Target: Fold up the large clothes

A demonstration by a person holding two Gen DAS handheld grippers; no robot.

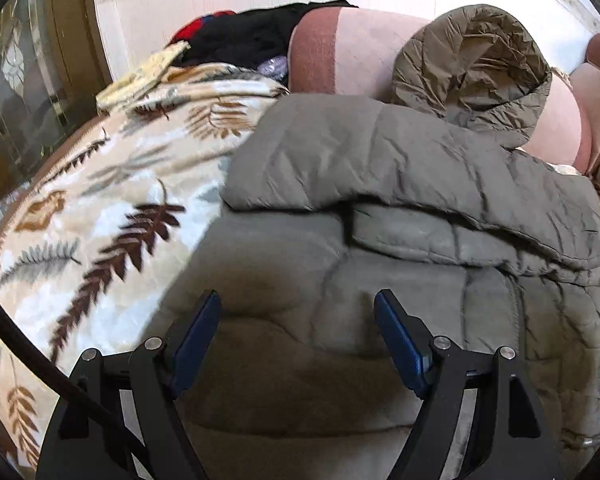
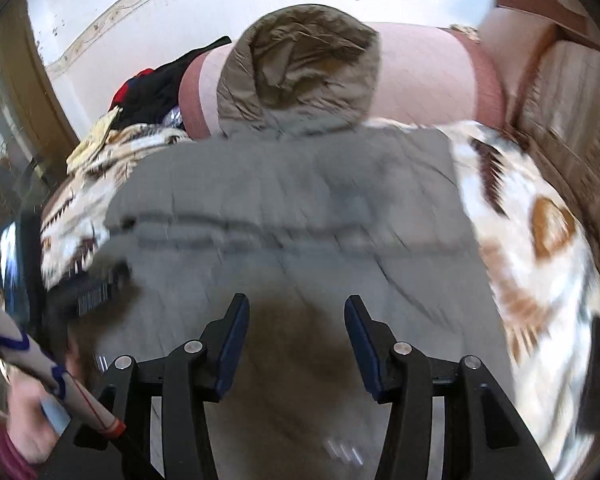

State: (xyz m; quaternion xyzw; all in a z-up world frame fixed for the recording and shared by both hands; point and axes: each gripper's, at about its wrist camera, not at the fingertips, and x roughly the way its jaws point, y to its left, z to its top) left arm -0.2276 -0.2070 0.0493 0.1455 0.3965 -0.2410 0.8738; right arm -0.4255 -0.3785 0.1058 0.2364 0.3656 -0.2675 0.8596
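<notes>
- Grey puffer jacket [image 1: 380,168] w/ hood [image 1: 472,72], partly folded, on leaf-print blanket [image 1: 100,200].
- My left gripper [image 1: 298,312]: jaws apart, holding nothing.
- My right gripper [image 2: 296,312]: same.

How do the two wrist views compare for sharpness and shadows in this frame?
Left wrist view: mostly sharp, the grey puffer jacket creases readable, slight smear on the leaf-print blanket; the open left gripper casts soft shadow on the fabric. Right wrist view: heavy motion blur across the jacket and blanket, a dark shadow between the open right gripper fingers; both show fisheye bending.

Left claw [image 1: 298,312] and right claw [image 2: 296,316] both gape wide, apparently holding nothing.
</notes>
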